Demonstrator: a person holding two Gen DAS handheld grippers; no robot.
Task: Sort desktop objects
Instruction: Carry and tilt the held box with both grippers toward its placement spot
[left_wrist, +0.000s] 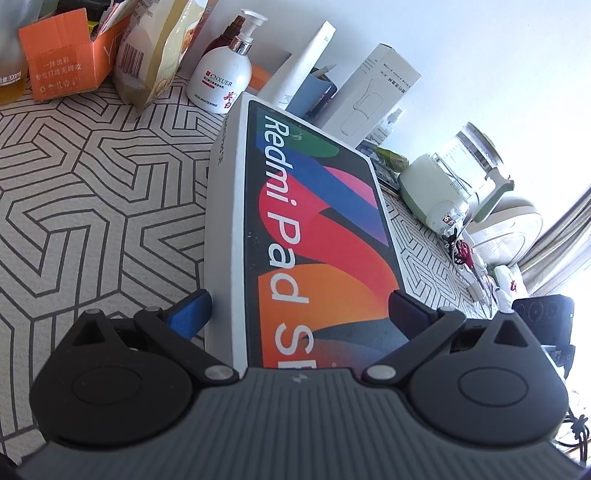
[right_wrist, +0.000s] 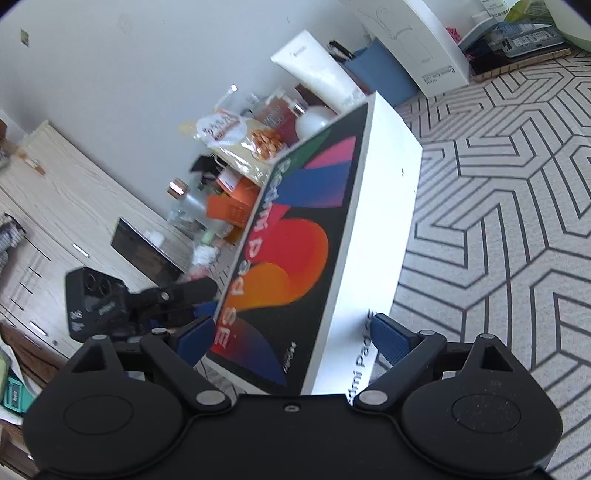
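Observation:
A white Redmi Pad SE box (left_wrist: 314, 229) with a colourful lid stands tilted on its long edge over the patterned table mat (left_wrist: 92, 177). My left gripper (left_wrist: 299, 314) is shut on its near end, blue pads on both faces. My right gripper (right_wrist: 291, 336) is shut on the same box (right_wrist: 314, 240) from the other end. The left gripper's black body shows in the right wrist view (right_wrist: 110, 306), and the right one's in the left wrist view (left_wrist: 543, 321).
Along the wall stand an orange carton (left_wrist: 62, 59), a snack bag (left_wrist: 147, 62), a white lotion pump bottle (left_wrist: 221, 77), a white tube (left_wrist: 306, 62), a blue holder (left_wrist: 310, 92) and a tall white box (left_wrist: 373, 88). A green kettle (left_wrist: 443, 184) and a fan (left_wrist: 506, 229) are at right.

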